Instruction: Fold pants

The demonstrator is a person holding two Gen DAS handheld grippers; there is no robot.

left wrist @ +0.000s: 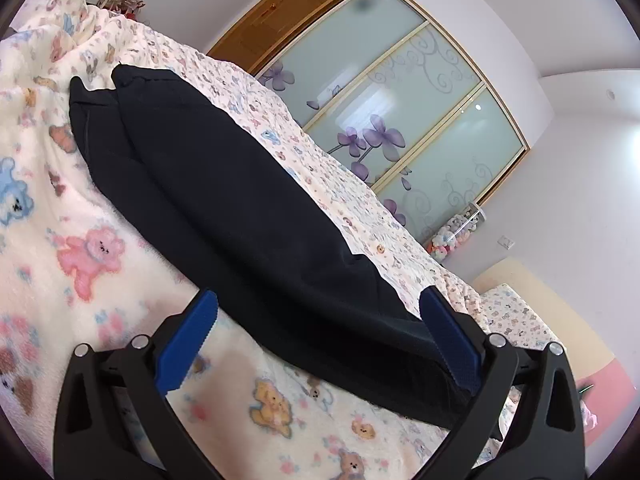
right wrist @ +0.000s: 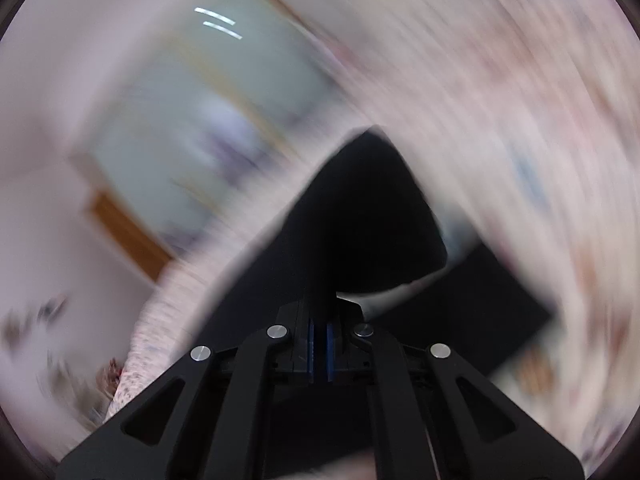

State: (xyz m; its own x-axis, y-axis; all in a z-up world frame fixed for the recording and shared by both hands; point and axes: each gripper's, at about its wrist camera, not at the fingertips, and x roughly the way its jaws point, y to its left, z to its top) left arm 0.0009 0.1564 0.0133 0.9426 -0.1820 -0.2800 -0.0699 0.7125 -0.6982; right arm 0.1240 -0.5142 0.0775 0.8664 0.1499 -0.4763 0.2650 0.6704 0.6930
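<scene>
Left gripper (left wrist: 318,306): jaws spread to full width, blue ribbed pads (left wrist: 186,344) well apart, nothing pinched betw. them; near end of the black pants (left wrist: 224,184) is seen lying in the gap, the right-hand pad just beside or touching the cloth edge, which of the two cannot be told. Pants: dark, laid long and flat w. one leg stacked on the other, far ends slightly offset, running diagonally away from the gripper toward upper left of the left wrist view. Support: fleece blanket (left wrist: 92,256), cream, printed w. pink, blue and tan teddy bears, spread on a bed; a finer bear-print sheet (left wrist: 352,184) is seen beyond the pants. Background: sliding wardrobe (left wrist: 404,120) w. frosted glass panels and purple flower motifs, wood frame; wooden door (left wrist: 280,20) next to it; heap of plush toys (left wrist: 452,236) at wardrobe foot; white walls. Right gripper (right wrist: 319,312): jaws brought together, blue pads clamped on a fold of the black pants (right wrist: 372,216), cloth seen rising in a peak from the fingertips and draping back down to the right. Right wrist view is heavily motion-blurred; only pale bedding, greenish wardrobe glass and a brown wood strip can be made out.
</scene>
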